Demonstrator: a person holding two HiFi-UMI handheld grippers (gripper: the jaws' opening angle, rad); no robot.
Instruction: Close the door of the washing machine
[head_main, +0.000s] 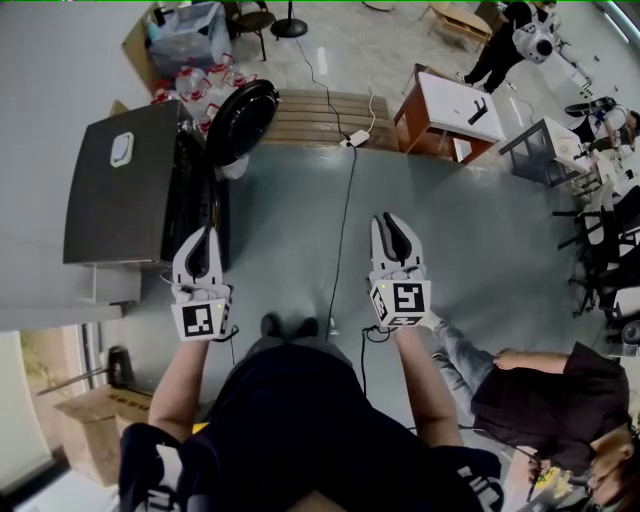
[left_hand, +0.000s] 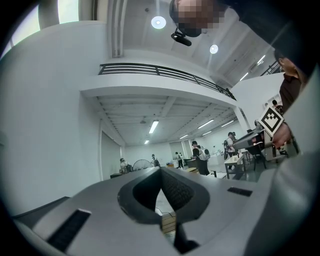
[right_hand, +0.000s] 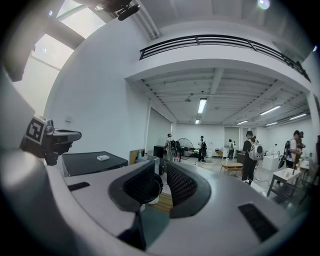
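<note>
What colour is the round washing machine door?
Shiny black. The door shows best in the head view.

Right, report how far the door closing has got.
Nothing is done: the door stands swung open from the washer. Nothing in hand: the left gripper, shut, and right gripper, slightly open, are empty and clear of it. Left: reach the door and push it shut.

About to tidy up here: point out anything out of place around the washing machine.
The washing machine's round door stands swung wide open, jutting out from its front. A thin cable trails loose across the floor nearby, a possible trip hazard. Nothing looks spilled or damaged.
</note>
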